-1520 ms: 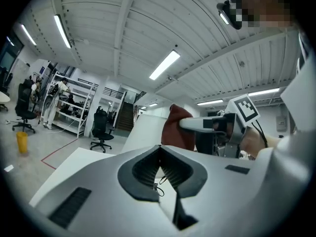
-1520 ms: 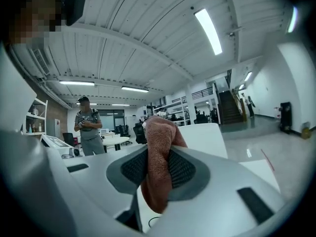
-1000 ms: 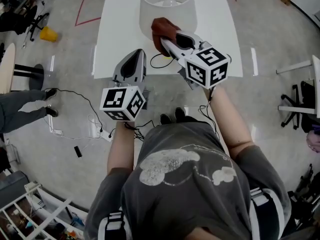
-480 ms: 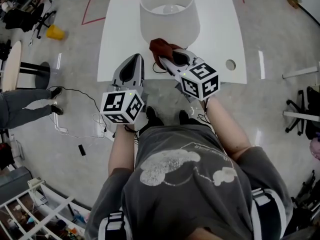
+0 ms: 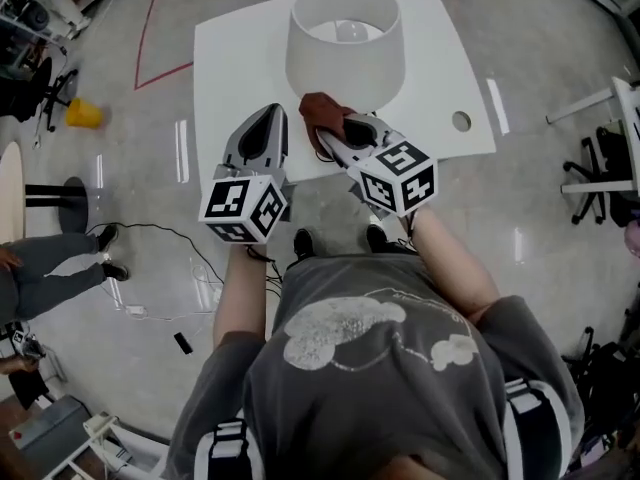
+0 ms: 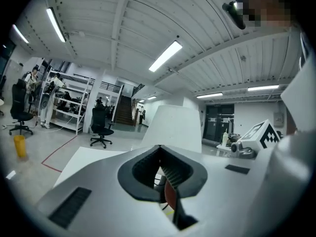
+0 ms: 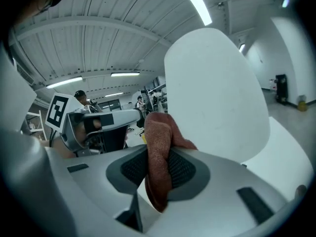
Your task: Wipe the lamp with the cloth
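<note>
The white lamp (image 5: 345, 33) stands on a white table (image 5: 230, 58), seen from above, its shade wide open at the top. My right gripper (image 5: 327, 128) is shut on a rust-red cloth (image 5: 320, 110), which sits just below the shade's near rim. In the right gripper view the cloth (image 7: 158, 142) bulges up between the jaws of my right gripper (image 7: 157, 162), close to the lamp shade (image 7: 217, 93). My left gripper (image 5: 267, 113) hovers over the table's near edge, left of the cloth, shut and holding nothing. The left gripper view shows my left gripper (image 6: 159, 149) pointing at the shade (image 6: 173, 125).
A round hole (image 5: 461, 122) is in the table's right corner. A black cable (image 5: 318, 152) lies by the near edge. On the floor are a yellow cone (image 5: 80, 114), loose cables (image 5: 190, 268) and a person's legs (image 5: 40, 268). An office chair (image 5: 600, 158) stands at right.
My right gripper has drawn back toward me with the cloth, from the shade's near side to just below its rim. The left gripper has hardly moved.
</note>
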`<move>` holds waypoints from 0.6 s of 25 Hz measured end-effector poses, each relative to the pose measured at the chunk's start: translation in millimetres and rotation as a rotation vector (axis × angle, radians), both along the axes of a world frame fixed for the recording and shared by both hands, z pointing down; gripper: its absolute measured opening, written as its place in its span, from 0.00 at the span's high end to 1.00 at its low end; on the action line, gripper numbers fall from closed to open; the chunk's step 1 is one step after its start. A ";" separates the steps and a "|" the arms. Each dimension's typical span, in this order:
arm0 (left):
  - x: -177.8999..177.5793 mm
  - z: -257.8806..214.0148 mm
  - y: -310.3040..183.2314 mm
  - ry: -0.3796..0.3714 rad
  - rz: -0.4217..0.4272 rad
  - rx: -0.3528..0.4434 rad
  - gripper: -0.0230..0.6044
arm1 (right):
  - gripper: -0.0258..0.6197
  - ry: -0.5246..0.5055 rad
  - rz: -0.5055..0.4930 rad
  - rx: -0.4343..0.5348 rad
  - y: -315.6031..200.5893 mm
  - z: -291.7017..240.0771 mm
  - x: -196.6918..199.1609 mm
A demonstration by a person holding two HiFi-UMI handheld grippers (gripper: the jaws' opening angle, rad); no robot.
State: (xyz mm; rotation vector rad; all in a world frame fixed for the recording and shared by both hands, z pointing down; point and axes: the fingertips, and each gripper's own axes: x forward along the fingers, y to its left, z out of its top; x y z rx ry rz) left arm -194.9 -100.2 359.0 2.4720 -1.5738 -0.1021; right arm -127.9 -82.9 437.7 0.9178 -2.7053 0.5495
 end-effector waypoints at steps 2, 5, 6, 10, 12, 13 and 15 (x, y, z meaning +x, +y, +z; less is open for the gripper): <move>-6.3 -0.5 -8.3 0.013 0.031 0.008 0.95 | 0.82 -0.010 0.027 0.006 -0.5 -6.8 -3.8; -13.7 -2.0 -19.8 0.029 0.085 0.017 0.95 | 0.82 -0.041 0.088 0.056 -3.4 -31.2 -9.4; -15.6 -3.6 -22.8 0.031 0.107 0.021 0.95 | 0.82 -0.060 0.117 0.081 -4.7 -43.2 -10.9; -23.2 -14.7 -30.0 0.046 0.186 0.047 0.95 | 0.82 -0.133 0.220 0.171 -12.5 -93.1 -14.2; -28.1 -20.3 -31.8 0.051 0.219 0.058 0.95 | 0.82 -0.146 0.266 0.210 -18.6 -113.5 -15.0; -30.4 -23.0 -32.0 0.054 0.236 0.064 0.95 | 0.82 -0.149 0.289 0.227 -22.0 -122.0 -15.0; -34.4 -27.9 -30.0 0.058 0.263 0.073 0.95 | 0.82 -0.156 0.333 0.247 -28.6 -134.4 -13.7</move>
